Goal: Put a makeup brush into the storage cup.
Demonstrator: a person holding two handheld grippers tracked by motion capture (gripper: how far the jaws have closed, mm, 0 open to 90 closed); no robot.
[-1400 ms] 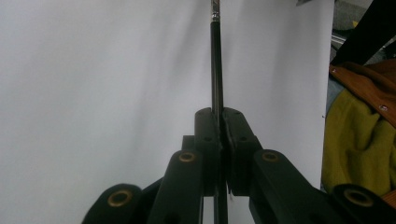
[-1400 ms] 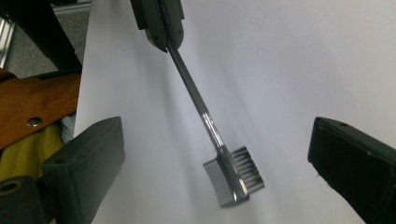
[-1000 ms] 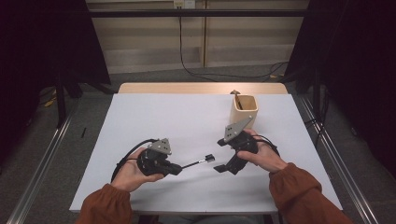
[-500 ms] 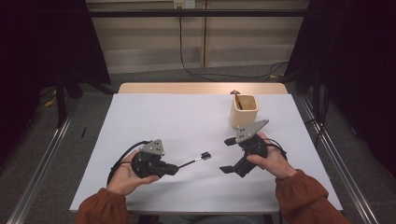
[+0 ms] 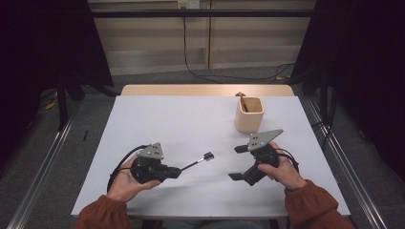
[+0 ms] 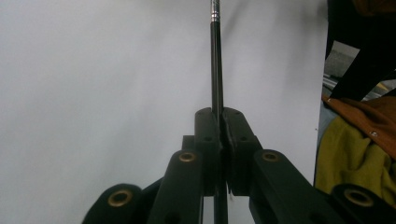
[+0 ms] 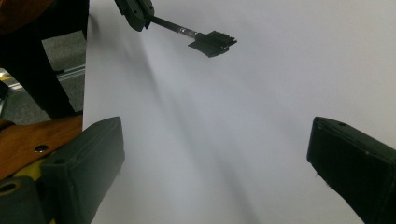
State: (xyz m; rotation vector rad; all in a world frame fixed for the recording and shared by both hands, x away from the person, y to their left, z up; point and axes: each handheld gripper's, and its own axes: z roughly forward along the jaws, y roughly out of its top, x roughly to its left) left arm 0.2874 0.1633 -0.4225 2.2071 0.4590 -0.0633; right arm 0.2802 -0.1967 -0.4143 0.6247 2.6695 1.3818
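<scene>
A pale beige cup (image 5: 249, 114) stood at the far right of the white table (image 5: 181, 119), with a thin brown stick leaning inside it; the cup sat just beyond the right gripper (image 5: 239, 162) and well apart from the left one. A wooden edge of the table showed at the far side, and dark cables ran over the floor beyond. Nothing lay between the two grippers.

The left gripper (image 5: 177, 171), near the left front of the table, was clenched on a slim black brush (image 5: 197, 162). Its handle (image 6: 215, 70) ran straight out from between the pressed pads, a thin, smooth black rod with a silver band near its far end. The flat, square black head (image 7: 212, 43) hung just above the tabletop, pointing right toward the right gripper with a clear gap between them.

The right gripper was released, its blocky matte black jaws spread wide and holding nothing, over bare table. Rust-orange sleeves (image 5: 313, 210) covered both forearms.
</scene>
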